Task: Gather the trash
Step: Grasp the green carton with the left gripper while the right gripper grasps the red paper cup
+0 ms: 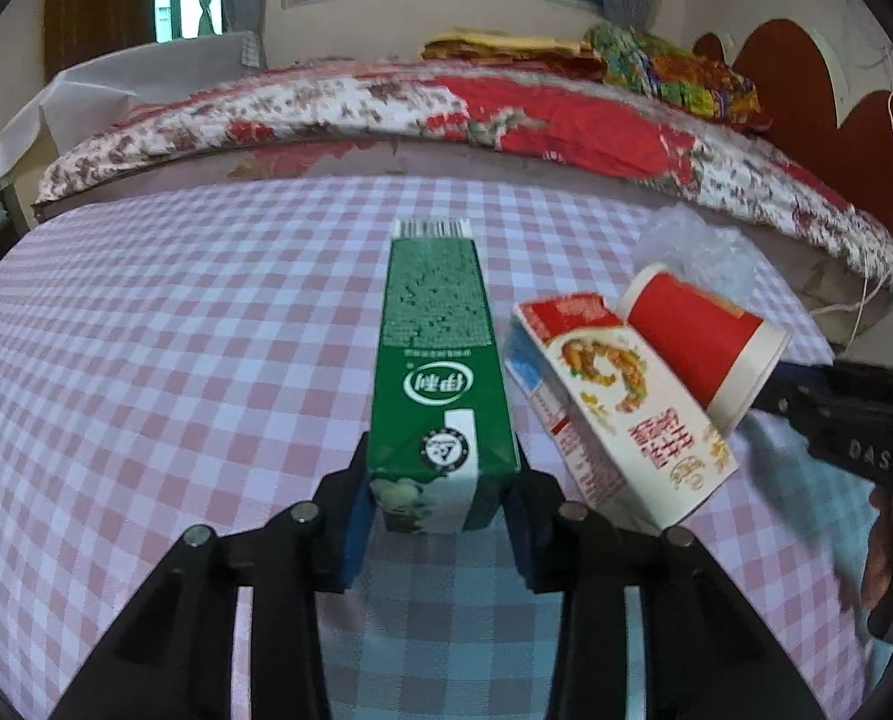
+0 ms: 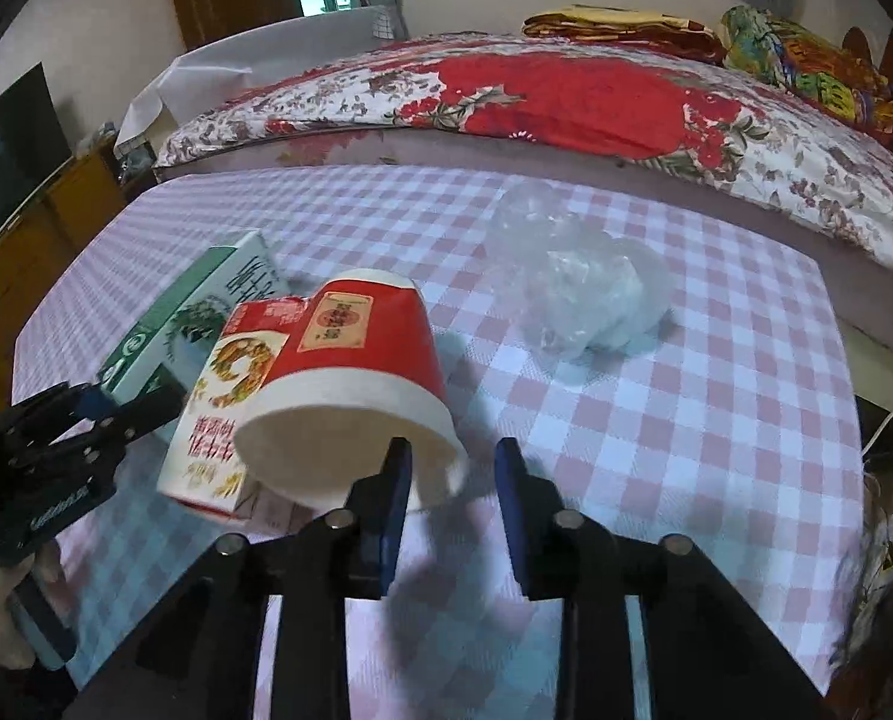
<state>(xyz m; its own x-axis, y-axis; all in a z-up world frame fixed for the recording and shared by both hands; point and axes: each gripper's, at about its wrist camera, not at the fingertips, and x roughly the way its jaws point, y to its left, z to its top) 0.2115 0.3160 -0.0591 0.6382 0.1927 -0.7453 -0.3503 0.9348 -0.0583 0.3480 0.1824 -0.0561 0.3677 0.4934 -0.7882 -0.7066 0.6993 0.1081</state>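
Note:
A green milk carton (image 1: 437, 360) lies lengthwise on the checkered tablecloth (image 1: 176, 330). My left gripper (image 1: 440, 498) has its blue pads on both sides of the carton's near end, shut on it. A red-and-white box (image 1: 614, 414) leans beside it, with a red paper cup (image 1: 704, 342) lying against it. In the right wrist view my right gripper (image 2: 452, 468) is open, its left fingertip at the rim of the red paper cup (image 2: 356, 372), which rests on the box (image 2: 224, 408). The green carton (image 2: 194, 312) and my left gripper (image 2: 116, 402) show at the left.
A crumpled clear plastic bag (image 2: 578, 294) lies on the tablecloth behind the cup; it also shows in the left wrist view (image 1: 698, 252). A bed with a floral quilt (image 2: 566, 96) runs along the table's far edge. A cabinet (image 2: 56, 210) stands to the left.

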